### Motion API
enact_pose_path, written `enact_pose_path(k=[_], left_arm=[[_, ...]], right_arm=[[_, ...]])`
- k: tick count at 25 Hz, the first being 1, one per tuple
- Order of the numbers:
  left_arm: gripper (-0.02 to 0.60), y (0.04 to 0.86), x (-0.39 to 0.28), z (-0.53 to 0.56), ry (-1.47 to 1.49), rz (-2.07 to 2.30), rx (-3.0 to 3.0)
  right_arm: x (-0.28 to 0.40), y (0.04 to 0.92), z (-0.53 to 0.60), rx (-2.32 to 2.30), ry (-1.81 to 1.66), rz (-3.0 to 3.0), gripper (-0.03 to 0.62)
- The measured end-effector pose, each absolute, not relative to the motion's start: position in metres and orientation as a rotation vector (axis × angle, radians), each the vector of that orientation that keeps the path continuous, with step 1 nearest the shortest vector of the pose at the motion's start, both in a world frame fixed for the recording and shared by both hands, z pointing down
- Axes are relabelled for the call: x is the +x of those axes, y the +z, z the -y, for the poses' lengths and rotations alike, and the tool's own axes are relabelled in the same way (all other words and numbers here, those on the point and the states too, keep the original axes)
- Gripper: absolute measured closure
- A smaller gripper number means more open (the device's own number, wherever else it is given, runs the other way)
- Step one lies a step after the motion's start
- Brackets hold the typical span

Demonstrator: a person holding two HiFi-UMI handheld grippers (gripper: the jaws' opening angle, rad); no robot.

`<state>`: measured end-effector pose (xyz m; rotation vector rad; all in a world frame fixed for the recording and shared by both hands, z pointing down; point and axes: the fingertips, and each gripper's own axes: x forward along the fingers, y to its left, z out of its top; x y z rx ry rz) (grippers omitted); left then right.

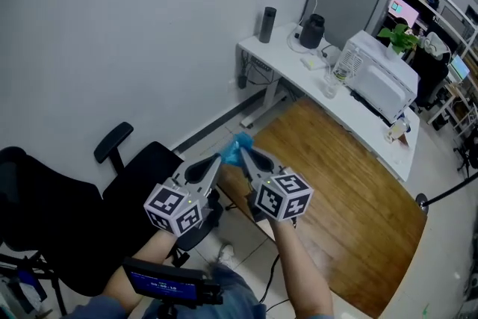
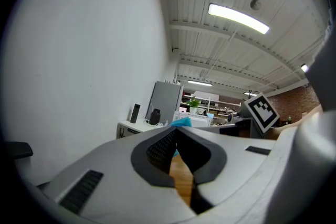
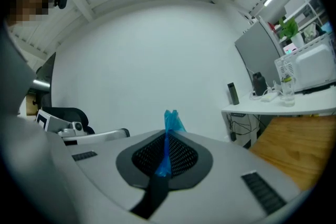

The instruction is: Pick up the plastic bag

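Raised in the air above a black chair [image 1: 142,172], the right tool [image 3: 167,132] is clamped on a thin blue plastic bag [image 3: 170,120]. The bag's twisted length runs along the jaws and pokes out past their tips. The left tool [image 2: 176,131] pinches the same bag at its tips, and beyond stands a white table [image 1: 358,119] carrying a white appliance [image 1: 377,75].

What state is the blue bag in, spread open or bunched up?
Bunched up: a thin twisted strip of the bag runs between the shut jaws of the right gripper, with only a small crumpled tuft poking out.
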<state>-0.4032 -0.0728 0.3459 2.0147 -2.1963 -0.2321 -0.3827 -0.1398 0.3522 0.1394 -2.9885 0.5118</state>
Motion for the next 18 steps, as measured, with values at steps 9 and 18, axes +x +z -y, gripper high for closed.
enact_pose_path(k=[9,18], left_arm=[[0.566,0.345,-0.336,0.068,-0.227,2.042,2.162],[0.566,0.348,-0.263,0.092,-0.194,1.861,2.308]], right_arm=[[-0.301,0.359,0.144,0.379,0.463,2.966,0.594],[-0.223,0.361,0.158,0.587,0.486,2.952,0.594]])
